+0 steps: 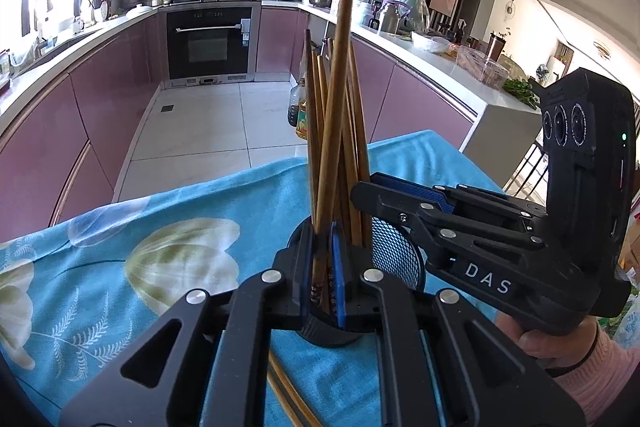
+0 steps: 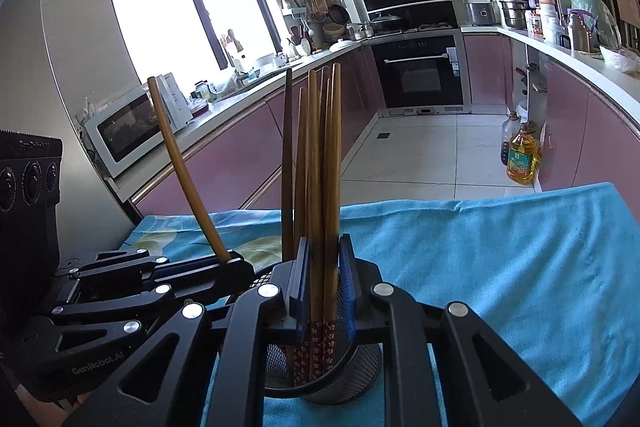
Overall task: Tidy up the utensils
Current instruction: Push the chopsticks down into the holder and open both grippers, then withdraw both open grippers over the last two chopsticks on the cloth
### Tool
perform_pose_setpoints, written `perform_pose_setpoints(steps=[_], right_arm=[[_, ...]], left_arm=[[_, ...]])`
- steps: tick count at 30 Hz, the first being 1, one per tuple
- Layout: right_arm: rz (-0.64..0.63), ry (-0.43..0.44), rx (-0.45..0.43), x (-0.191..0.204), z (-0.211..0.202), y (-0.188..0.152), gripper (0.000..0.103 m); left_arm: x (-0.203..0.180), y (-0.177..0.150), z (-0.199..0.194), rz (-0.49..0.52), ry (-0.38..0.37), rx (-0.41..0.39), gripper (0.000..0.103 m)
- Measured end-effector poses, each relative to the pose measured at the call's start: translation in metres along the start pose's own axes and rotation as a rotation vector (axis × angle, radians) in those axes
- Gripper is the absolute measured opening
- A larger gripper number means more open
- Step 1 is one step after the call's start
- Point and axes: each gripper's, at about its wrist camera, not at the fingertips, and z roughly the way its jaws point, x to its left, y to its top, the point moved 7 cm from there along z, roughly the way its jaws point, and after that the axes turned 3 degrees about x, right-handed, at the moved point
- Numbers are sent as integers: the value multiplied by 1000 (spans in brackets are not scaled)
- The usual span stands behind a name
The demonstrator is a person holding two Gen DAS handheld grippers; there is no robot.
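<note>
From the left wrist view, the left gripper [image 1: 324, 275] sits low over a black mesh cup [image 1: 396, 255] that stands on a blue flowered cloth [image 1: 120, 267]; its jaws stand narrow with the lower end of one chopstick [image 1: 338, 99] between the blue pads, and that stick rises tall and slightly tilted above the bundle of chopsticks [image 1: 356, 147] standing in the cup; the pads seem to pinch it, though the dark rim behind makes the contact hard to judge. The right gripper [image 1: 362, 187] reaches in from the right, its tips at the bundle just above the cup's rim; two more chopsticks [image 1: 288, 399] lie flat on the cloth under the left gripper.

From the right wrist view, the right gripper [image 2: 325, 283] is right over the mesh cup [image 2: 352, 379]; its jaws are narrow around the upright bundle [image 2: 320, 167], whose red patterned ends sit inside the cup; whether the pads press the sticks I cannot tell. The left gripper [image 2: 236, 261] comes in from the left, closed on the single chopstick [image 2: 180, 163], which leans away to the left, apart from the bundle; the blue cloth [image 2: 500, 287] spreads to the right.
</note>
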Motion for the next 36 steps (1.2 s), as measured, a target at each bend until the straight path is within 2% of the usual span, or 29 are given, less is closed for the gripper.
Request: perform_pose_setpoints(steps=[4,6,7,20,31,36], right_arm=[[-2,-1,0,0,0,-1,17],[-4,-7,-6,0,-2,-2,27],[-6,-9,-8,0,-2,-3,27],[-20,-7,-21,2,-17,-12,31],[-84,7,-46,19,-44,-28,45],[-121,36,-21,31,-51,-45,53]], left_arm=[[2,-5,2,-12,-5,6,8],[2,-7,2,-24,-15,5,8],[3,-8,2,-30,-16,2,8],[6,-22,-1,-51,3,-18,8],[4,-44,-46,-50,96,-110,36],[8,-64,-67,-59,138,-132,54]])
